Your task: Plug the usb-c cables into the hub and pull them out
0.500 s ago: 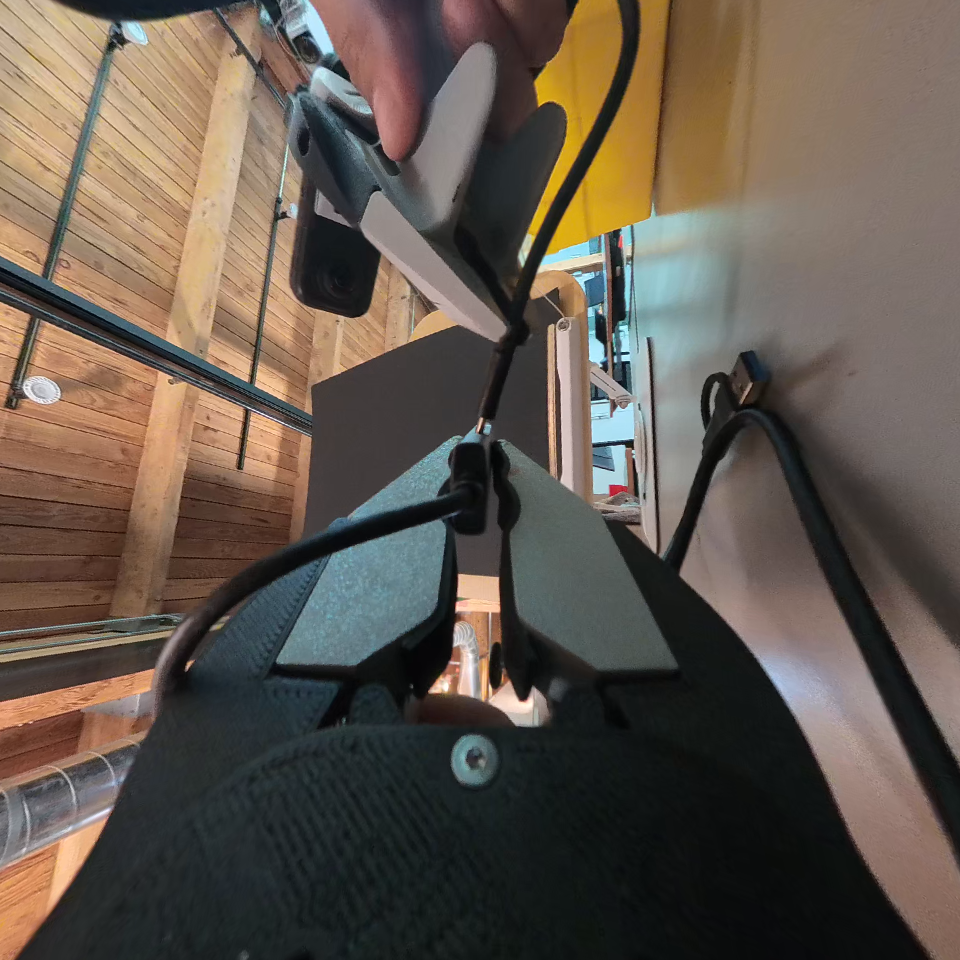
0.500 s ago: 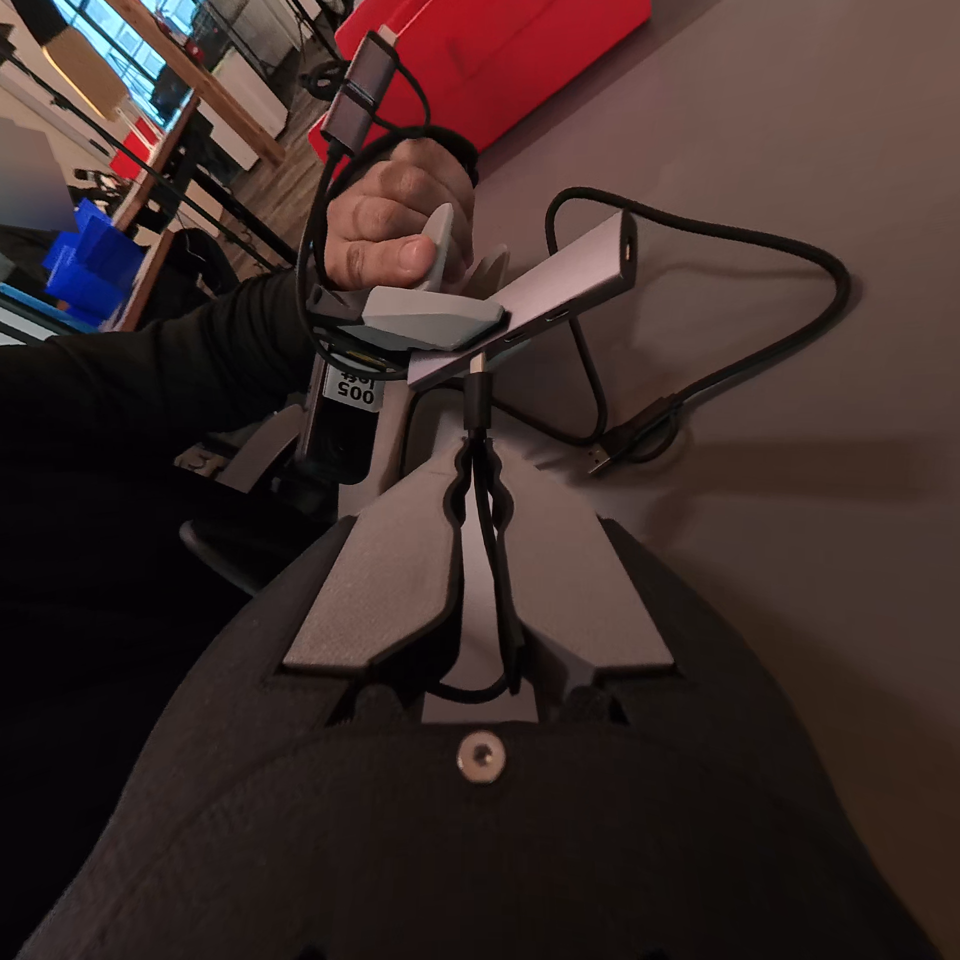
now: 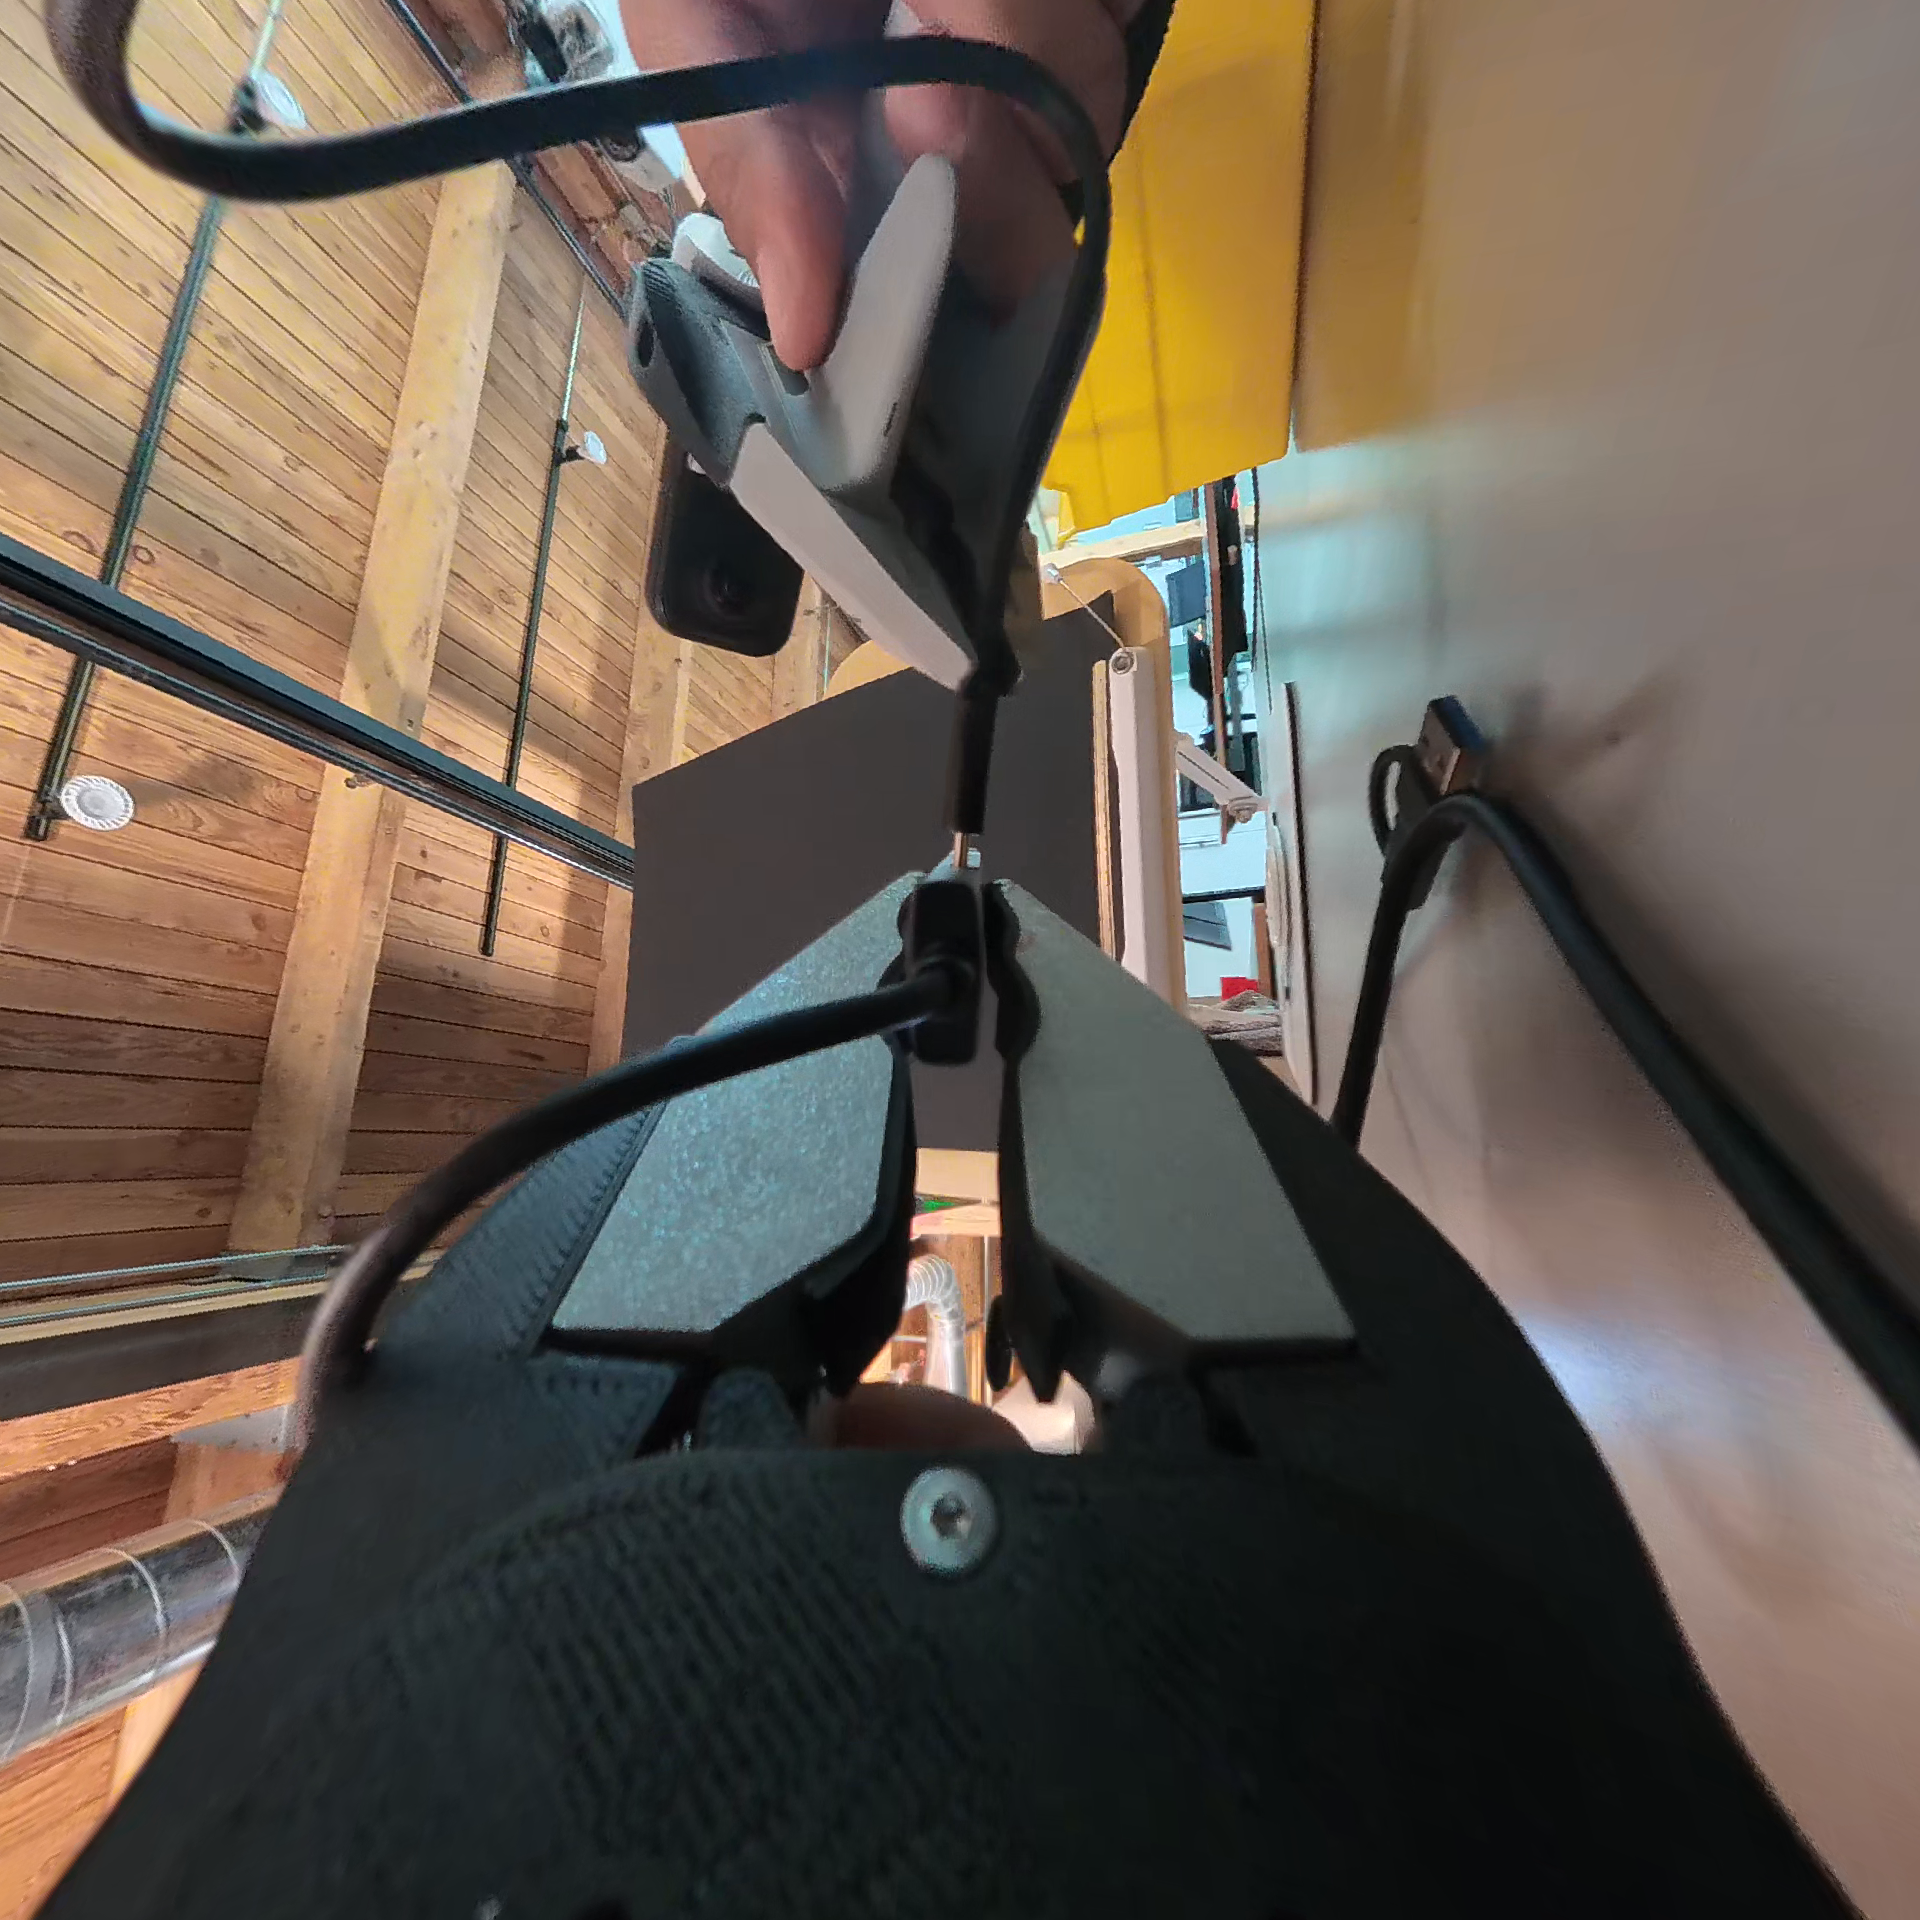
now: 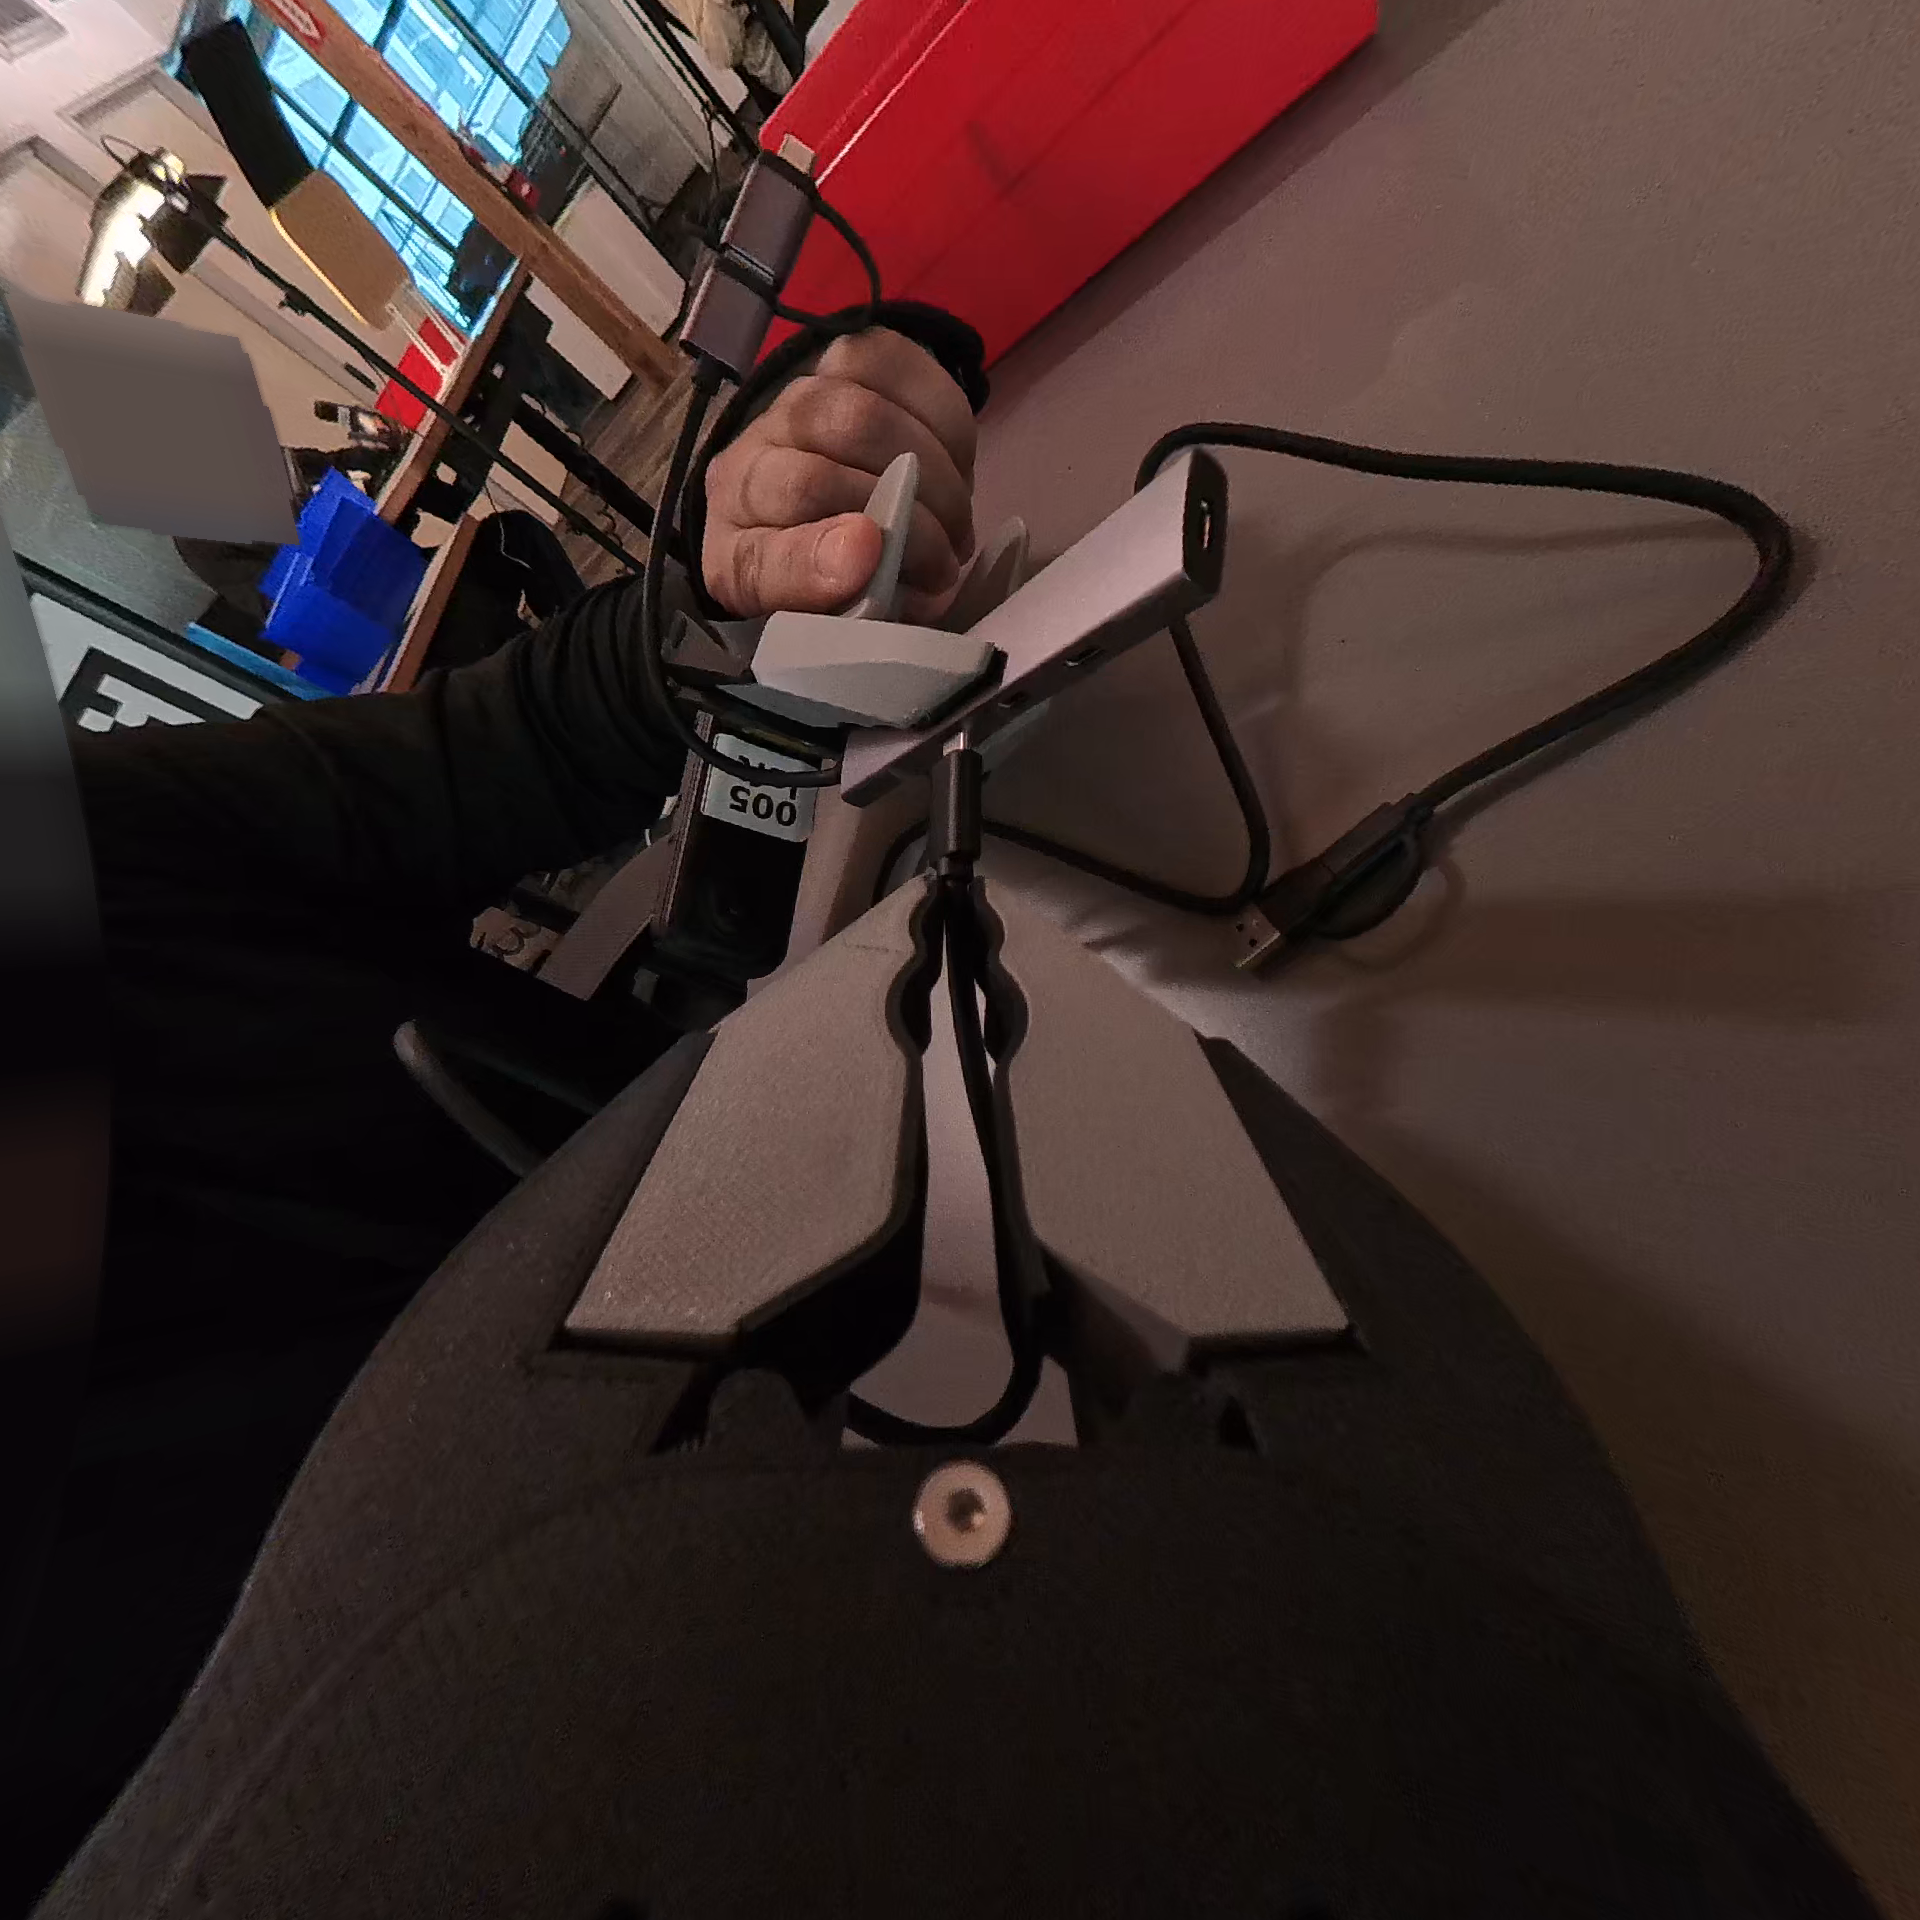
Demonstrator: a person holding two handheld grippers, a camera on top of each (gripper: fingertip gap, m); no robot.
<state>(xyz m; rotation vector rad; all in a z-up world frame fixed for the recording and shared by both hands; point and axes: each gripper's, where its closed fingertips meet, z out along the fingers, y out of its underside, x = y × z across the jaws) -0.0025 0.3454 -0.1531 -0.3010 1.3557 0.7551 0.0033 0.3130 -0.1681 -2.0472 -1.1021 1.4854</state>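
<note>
Hub [image 4: 1091, 613] sits clamped in my left gripper [image 4: 977, 691], long axis slanting crosswise just ahead of my right fingertips. My right gripper [image 4: 961, 894] is closed on the usb-c cable [image 4: 977, 1122] just behind its plug [image 4: 958, 805], which points straight ahead along my fingers with its metal tip at the hub's side port. Judging by the bare metal showing, the plug is barely seated or nearly free, so the coming move runs along that line.

The hub [image 4: 1101, 592] looks like brushed grey metal, smooth with a dull sheen. Its cord [image 4: 1558, 488] is black braided cloth, rough; the cable [image 4: 961, 1039] is smooth black plastic. Gripper fingers [image 4: 769, 1164] are matt grainy plastic. The table [image 4: 1558, 1143] is matt grey. The ceiling [image 3: 260, 727] is bare planked wood.
</note>
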